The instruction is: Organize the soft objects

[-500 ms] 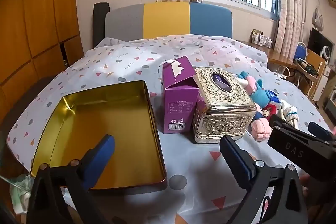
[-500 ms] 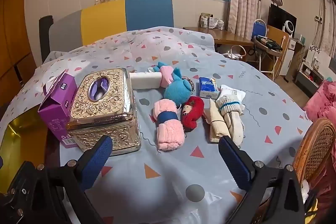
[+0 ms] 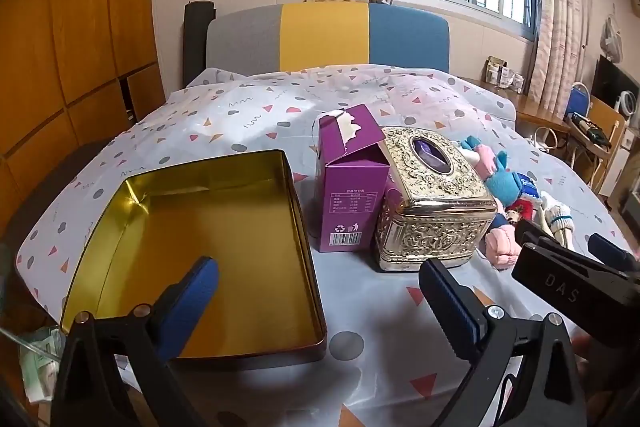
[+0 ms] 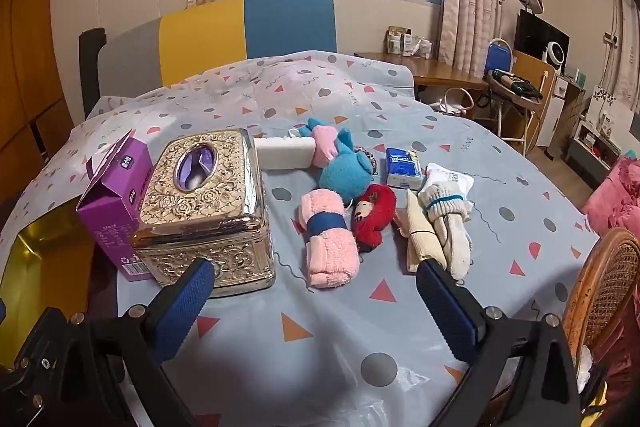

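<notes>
Soft things lie in a cluster on the patterned cloth: a rolled pink towel (image 4: 327,238) with a blue band, a blue-and-pink plush (image 4: 340,165), a red-haired doll (image 4: 373,217), rolled white socks (image 4: 448,223) and a beige roll (image 4: 420,235). An empty gold tin (image 3: 200,251) sits at the left. My left gripper (image 3: 316,299) is open, hovering over the tin's near right edge. My right gripper (image 4: 312,301) is open above bare cloth, just short of the pink towel. In the left wrist view the towel (image 3: 500,247) shows behind the right gripper's body (image 3: 576,279).
An ornate gold tissue box (image 4: 204,203) and an open purple carton (image 4: 116,203) stand between tin and soft things. A white block (image 4: 284,153) and a blue tissue pack (image 4: 404,169) lie farther back. A wicker chair (image 4: 604,287) is at right.
Both views have shifted only slightly; the grippers stay wide open and nothing on the table has moved.
</notes>
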`<state>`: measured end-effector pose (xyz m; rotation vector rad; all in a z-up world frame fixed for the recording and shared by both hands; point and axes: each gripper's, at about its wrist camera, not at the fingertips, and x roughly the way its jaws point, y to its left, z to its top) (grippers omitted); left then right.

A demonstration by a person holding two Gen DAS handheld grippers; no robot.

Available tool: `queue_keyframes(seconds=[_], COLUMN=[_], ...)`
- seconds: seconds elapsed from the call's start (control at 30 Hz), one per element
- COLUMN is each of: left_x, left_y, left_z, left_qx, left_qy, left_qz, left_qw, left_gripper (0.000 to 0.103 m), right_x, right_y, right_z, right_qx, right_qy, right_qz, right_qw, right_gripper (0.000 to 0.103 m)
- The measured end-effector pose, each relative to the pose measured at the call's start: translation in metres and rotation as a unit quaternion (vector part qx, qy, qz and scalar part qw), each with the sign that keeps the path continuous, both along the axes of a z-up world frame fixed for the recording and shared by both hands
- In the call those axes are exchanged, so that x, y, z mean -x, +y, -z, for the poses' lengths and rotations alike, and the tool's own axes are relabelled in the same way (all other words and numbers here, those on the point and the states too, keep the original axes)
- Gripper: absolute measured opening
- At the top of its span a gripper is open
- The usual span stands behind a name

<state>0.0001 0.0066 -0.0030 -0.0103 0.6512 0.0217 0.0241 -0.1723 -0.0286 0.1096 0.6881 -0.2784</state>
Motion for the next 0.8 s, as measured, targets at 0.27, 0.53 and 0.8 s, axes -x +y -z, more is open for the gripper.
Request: queue_keyframes(seconds=[0.27,0.53,0.8], left_x=[-0.0003,-0.0023,-0.0036], left_y=[-0.0001,0.0017,0.0028], left_z=[0.0008,0.0011,0.0027], left_qx=[-0.002,0.0,0.001], left_qy=[0.002,0.006,0.009], left_qz=[-0.003,-0.002,-0.003], left_qw=[1.0,1.0,1.0], left_gripper=[0.103,0.103,0.103], right_x=[-0.0018,-0.0048,-0.0062], right_y=[0.0005,0.0029,0.0048], right_z=[0.0015,0.0036,0.0047], right_qx=[-0.002,0.001,0.004], right_qy=[0.005,0.008,0.01], right_qz=[-0.002,-0.007,-0.01], right_qw=[1.0,1.0,1.0], right_gripper=[0.103,0.103,0.103])
